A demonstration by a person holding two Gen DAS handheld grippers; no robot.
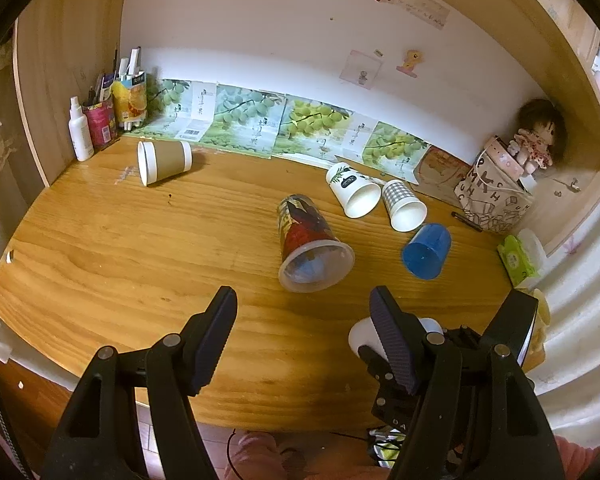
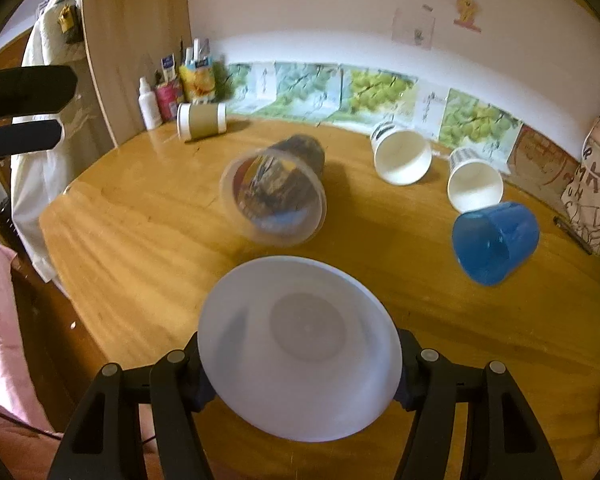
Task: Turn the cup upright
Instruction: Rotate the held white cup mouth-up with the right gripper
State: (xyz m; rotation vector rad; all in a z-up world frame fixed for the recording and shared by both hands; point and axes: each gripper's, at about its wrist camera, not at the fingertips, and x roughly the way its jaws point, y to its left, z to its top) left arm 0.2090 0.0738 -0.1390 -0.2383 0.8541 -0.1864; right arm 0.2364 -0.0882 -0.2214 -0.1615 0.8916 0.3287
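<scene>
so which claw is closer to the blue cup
Right. The right claw, shut on a white cup, sits just short of the blue cup. The open left claw hangs farther left, nearer the printed clear cup.

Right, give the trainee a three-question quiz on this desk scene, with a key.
1. True or false: the blue cup stands upright on the desk.
2. Which tongs hold the white cup? A) left tongs B) right tongs C) neither
3. Fill in: the brown-banded cup lies on its side near the ______ bottle at the back corner of the desk.

Key
1. False: it lies on its side, like the other cups on the desk.
2. B: the white cup sits between the right tongs, mouth toward the camera; the left tongs are open and hold nothing.
3. white
</scene>
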